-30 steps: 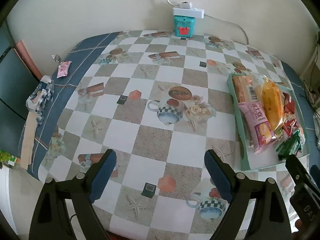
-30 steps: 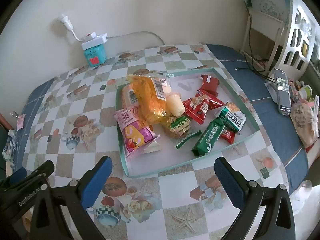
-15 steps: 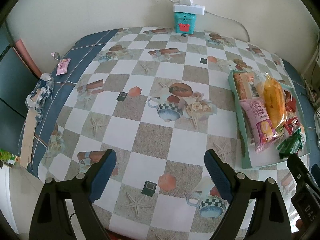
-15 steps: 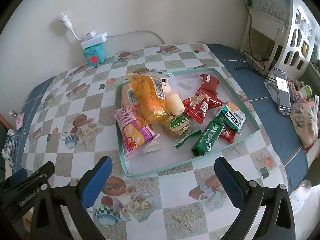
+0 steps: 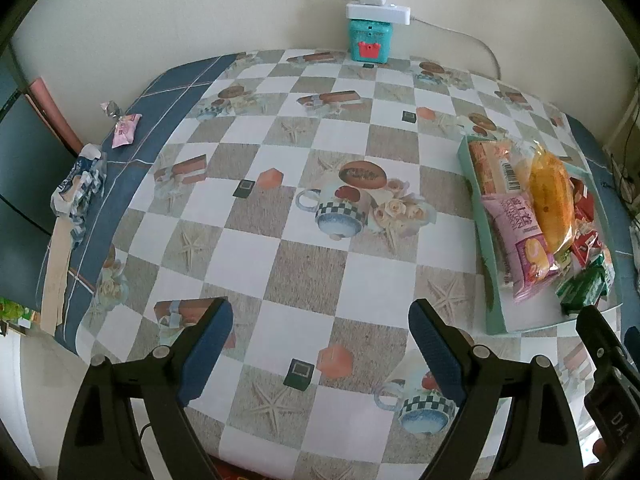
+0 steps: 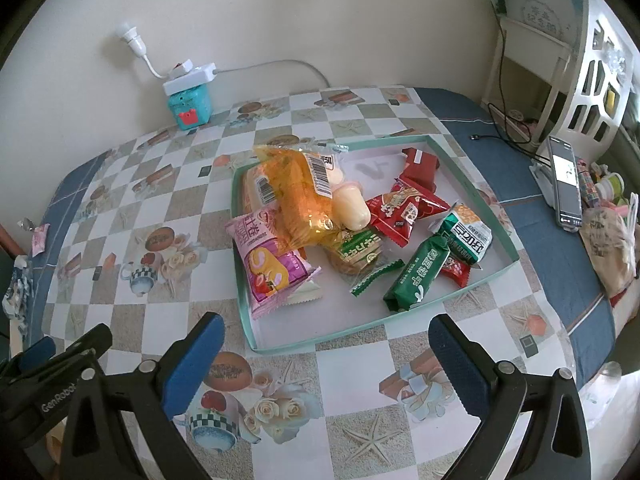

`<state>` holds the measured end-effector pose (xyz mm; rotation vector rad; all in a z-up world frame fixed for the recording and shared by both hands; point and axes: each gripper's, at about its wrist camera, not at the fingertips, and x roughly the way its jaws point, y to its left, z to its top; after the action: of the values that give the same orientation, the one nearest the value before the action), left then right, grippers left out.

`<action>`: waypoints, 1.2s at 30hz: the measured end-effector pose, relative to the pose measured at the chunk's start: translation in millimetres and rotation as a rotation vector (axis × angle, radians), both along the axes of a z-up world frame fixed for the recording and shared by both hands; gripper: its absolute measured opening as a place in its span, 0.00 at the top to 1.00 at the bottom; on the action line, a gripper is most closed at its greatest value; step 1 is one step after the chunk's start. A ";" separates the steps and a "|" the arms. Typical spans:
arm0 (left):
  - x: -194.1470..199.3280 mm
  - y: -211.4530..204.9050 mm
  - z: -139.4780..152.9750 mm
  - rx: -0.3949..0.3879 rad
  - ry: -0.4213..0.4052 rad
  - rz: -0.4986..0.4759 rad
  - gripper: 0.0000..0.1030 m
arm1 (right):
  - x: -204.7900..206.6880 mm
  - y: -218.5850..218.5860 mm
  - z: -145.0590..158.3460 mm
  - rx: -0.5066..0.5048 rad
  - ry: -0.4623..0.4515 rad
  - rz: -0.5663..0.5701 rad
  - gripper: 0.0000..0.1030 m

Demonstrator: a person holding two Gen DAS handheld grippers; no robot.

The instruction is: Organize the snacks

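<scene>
left tongs (image 5: pixel 320 344): wide, empty, over bare worktop (image 5: pixel 304 268); tray (image 5: pixel 490 300) off to their right | right tongs (image 6: pixel 326 350): wide, empty, just short of tray (image 6: pixel 256 320) rim, nearer | snacks: piled in tray, pink pack (image 6: pixel 268 260) closest, long axis running away from tongs

The left gripper (image 5: pixel 320 336) hangs over the near part of the checked tablecloth (image 5: pixel 304 264), its blue-padded jaws spread wide with nothing between them. At the right sits a teal tray (image 5: pixel 494 320) heaped with snacks, a pink packet (image 5: pixel 520 240) and an orange bag (image 5: pixel 550 200) uppermost. Far off by the wall stands a small teal box (image 5: pixel 369 42) under a white power strip (image 5: pixel 378 11), and a little pink wrapper (image 5: pixel 126 130) lies on the blue border at the left.
</scene>
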<state>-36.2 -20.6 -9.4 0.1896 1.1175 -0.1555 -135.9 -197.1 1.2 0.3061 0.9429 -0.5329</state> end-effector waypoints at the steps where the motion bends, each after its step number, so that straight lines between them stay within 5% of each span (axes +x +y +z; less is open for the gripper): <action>1: 0.1 0.1 -0.1 0.000 0.001 0.000 0.13 | 0.4 0.2 0.2 0.000 0.000 0.000 0.00; 36: 0.1 2.6 -0.9 0.008 -0.003 0.012 0.13 | 0.0 0.3 -1.8 -0.001 0.005 0.004 0.00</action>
<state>-36.1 -18.0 -10.2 0.1898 1.1158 -0.1398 -135.9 -196.8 -0.6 0.3017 0.9476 -0.5308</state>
